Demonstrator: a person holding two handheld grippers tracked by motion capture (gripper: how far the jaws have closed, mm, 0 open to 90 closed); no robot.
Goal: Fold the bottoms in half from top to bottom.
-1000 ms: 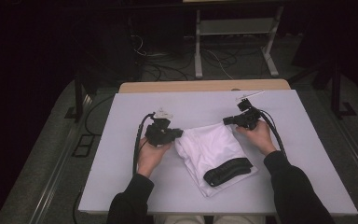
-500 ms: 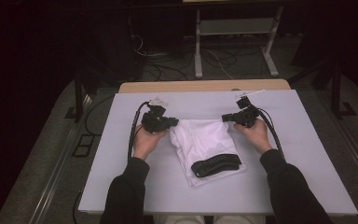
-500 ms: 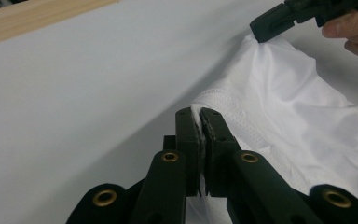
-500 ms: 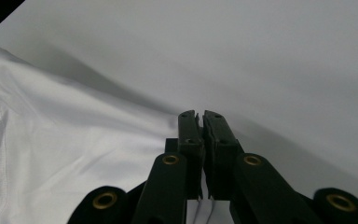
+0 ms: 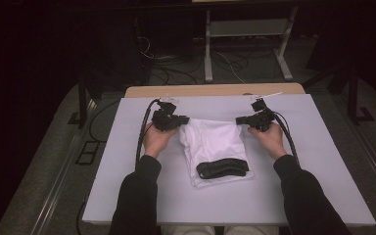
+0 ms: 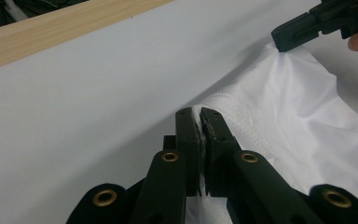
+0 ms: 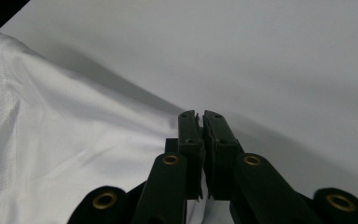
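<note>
The white garment (image 5: 215, 147) lies mid-tabletop, a black strap (image 5: 223, 169) on its near end. Left gripper (image 6: 199, 116) and right gripper (image 7: 199, 116) each pinch a far corner, fingers closed on cloth. It looks light, limp and slippery; corners or hems should hold best.

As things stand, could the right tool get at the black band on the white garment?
Probably not yet: the right tool is shut on the white garment's far corner and would have to let go first. The path to the black band itself looks free.
</note>
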